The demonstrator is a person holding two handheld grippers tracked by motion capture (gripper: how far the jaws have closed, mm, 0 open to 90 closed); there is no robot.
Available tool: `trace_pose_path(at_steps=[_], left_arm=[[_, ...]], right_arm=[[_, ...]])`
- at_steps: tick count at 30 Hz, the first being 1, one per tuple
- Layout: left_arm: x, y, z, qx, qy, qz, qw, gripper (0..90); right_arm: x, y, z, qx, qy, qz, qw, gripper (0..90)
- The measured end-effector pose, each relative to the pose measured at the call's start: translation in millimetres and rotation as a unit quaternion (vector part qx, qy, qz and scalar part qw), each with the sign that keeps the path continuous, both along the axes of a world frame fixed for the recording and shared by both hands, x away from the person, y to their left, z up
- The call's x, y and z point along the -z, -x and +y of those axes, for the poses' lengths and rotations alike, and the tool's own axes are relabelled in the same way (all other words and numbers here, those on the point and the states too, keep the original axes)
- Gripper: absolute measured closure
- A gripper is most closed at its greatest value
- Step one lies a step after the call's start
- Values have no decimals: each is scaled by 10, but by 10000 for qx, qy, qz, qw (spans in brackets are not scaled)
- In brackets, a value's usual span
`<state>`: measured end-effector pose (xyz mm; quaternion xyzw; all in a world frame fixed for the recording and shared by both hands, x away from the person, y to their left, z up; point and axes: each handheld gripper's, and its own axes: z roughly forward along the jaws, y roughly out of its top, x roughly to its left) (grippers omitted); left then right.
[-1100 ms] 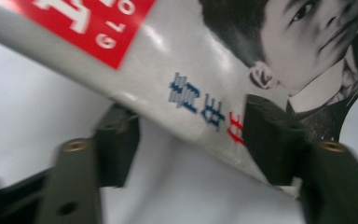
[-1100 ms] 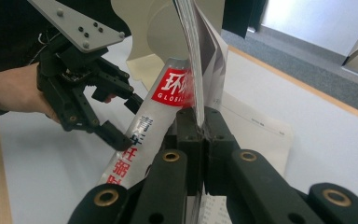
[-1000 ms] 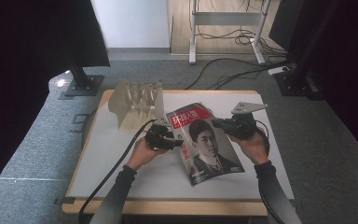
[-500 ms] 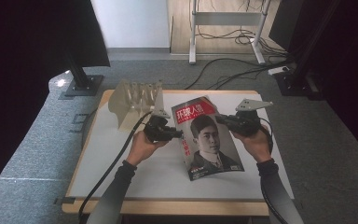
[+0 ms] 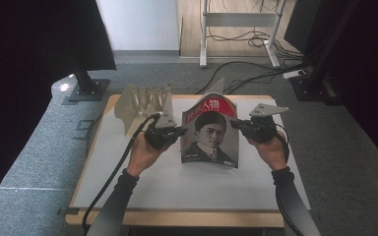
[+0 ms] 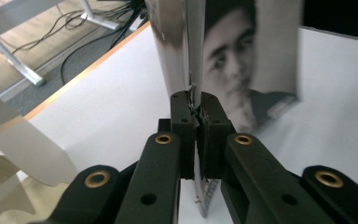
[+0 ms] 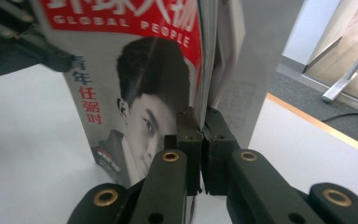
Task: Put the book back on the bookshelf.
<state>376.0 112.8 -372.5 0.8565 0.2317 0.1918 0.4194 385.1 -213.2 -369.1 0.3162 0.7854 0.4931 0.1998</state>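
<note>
while both grippers pinch the magazine (image 5: 209, 132), the rack (image 5: 145, 102) seems empty.

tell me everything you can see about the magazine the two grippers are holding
The magazine is a glossy paper issue with a red masthead reading GLOBAL PEOPLE under large white characters, above a black-and-white portrait. It stands nearly upright, cover toward the person, its bottom edge low over the white table; whether it touches is unclear. The top curls back. The left gripper is clamped on one side edge, the right gripper on the other. Behind it stands a pale slotted rack.
</note>
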Motion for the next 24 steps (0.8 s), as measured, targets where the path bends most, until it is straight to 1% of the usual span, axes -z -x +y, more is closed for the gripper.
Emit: trace_pose_path(at_steps=[1,2,3,4,5,6,7,8,9,11,12,13,14,15,17,18,19,20,21,22,23,24], left_arm=[[10,57,-9,87,-28,-43,9999,860],[10,78,-25,153,-58,-76,9998,849],[9,95,-46,205,-95,-140,9996,827],[9,95,-46,205,-95,-140,9996,807],[-15,93,-84,280,-116,-169,9994,779],[-37,86,-104,260,-44,-211,9994,747],[-37,86,-104,260,-44,-211,9994,739],[-67,71,-117,265,-8,-218,9994,727],[-95,52,-135,280,59,-184,9994,708],[-136,19,-181,262,114,-206,9994,703],[-146,-28,-232,274,98,-98,9995,691],[-138,-50,-259,268,77,-62,9996,682],[-138,-50,-259,268,77,-62,9996,691],[-115,-82,-298,239,46,-49,9997,731],[-109,-93,-301,238,50,-48,9997,839],[-108,-99,-298,193,70,-67,9998,839],[-111,-123,-269,254,144,36,9996,865],[-111,-123,-269,254,144,36,9996,866],[-113,-122,-258,249,134,15,9996,867],[-121,-120,-243,259,147,35,9996,868],[-131,-115,-229,261,182,47,9995,868],[-143,-107,-217,270,200,48,9994,868]], right_arm=[[16,5,-17,-5,-44,10,10000,859],[33,14,-39,8,-89,3,10000,859],[44,22,-67,-7,-109,5,9999,859],[44,22,-67,-7,-109,5,9999,859],[54,49,-111,-29,-171,5,9998,859],[55,60,-130,-57,-170,-29,9998,858],[55,60,-130,-57,-170,-29,9998,858],[59,87,-149,-100,-178,-42,9998,857],[62,96,-155,-135,-181,-52,9997,857],[67,106,-155,-149,-205,-63,9997,857],[76,118,-162,-190,-214,-78,9996,856],[81,122,-165,-203,-227,-90,9995,856],[85,125,-170,-216,-234,-94,9994,856],[89,127,-176,-230,-233,-96,9994,855],[96,134,-187,-207,-191,-110,9995,851],[96,134,-187,-207,-191,-110,9995,851],[105,135,-207,-131,-65,-101,9998,836],[105,135,-207,-131,-65,-101,9998,836],[120,131,-241,-8,-24,-121,9999,792],[127,128,-261,23,-36,-124,9999,765],[127,128,-261,23,-36,-124,9999,765],[139,130,-274,105,0,-134,9999,721]])
